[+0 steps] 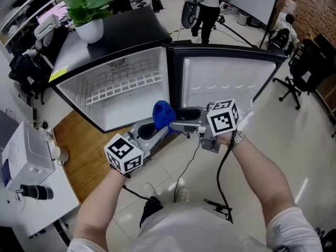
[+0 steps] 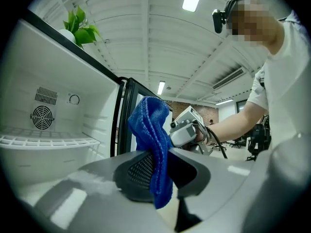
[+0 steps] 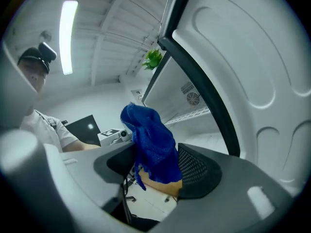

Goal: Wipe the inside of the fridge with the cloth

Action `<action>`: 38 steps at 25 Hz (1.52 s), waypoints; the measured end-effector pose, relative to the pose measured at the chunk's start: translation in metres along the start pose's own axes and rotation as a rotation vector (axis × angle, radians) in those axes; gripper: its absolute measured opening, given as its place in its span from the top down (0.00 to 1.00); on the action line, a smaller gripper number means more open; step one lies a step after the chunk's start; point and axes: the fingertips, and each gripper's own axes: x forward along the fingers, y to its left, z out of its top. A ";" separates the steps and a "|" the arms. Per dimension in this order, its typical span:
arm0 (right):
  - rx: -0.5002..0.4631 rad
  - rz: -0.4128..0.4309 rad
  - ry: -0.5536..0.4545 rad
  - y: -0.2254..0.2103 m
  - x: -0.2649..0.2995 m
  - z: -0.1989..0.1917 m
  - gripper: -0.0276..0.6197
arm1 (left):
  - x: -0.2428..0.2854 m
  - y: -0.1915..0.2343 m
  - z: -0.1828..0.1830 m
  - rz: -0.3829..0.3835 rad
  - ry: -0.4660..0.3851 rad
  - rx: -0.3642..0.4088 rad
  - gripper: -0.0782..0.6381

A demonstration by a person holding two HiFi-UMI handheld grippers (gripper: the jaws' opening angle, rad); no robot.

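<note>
A blue cloth (image 1: pixel 163 114) hangs bunched in front of the open fridge (image 1: pixel 121 96), between my two grippers. My left gripper (image 1: pixel 156 129) comes in from the lower left and is shut on the cloth (image 2: pixel 150 140); a short end droops below its pads. My right gripper (image 1: pixel 177 121) reaches in from the right. It stands open, with the cloth (image 3: pixel 153 144) between its jaws, lying against the meshed pad and leaving a gap on the other side. The fridge's white inside holds a wire shelf (image 1: pixel 123 83). Its door (image 1: pixel 226 83) is swung wide to the right.
A potted plant (image 1: pixel 89 12) sits on the fridge's black top. To the left is a white table (image 1: pixel 26 161) with a black cylinder (image 1: pixel 35 192). A person (image 1: pixel 207 4) stands at the back, an office chair (image 1: pixel 302 72) at the right. A cable (image 1: pixel 220 193) trails on the floor.
</note>
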 end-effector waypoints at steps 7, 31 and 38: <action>-0.008 0.070 -0.014 0.020 0.002 0.005 0.62 | 0.007 -0.009 0.003 -0.024 0.017 0.035 0.79; -0.369 -0.571 -0.255 -0.009 -0.088 0.096 0.84 | 0.066 0.043 -0.045 0.264 0.164 -0.037 0.63; -0.431 -0.710 -0.282 -0.006 -0.094 0.125 0.84 | 0.101 0.055 -0.064 0.355 0.235 -0.084 0.63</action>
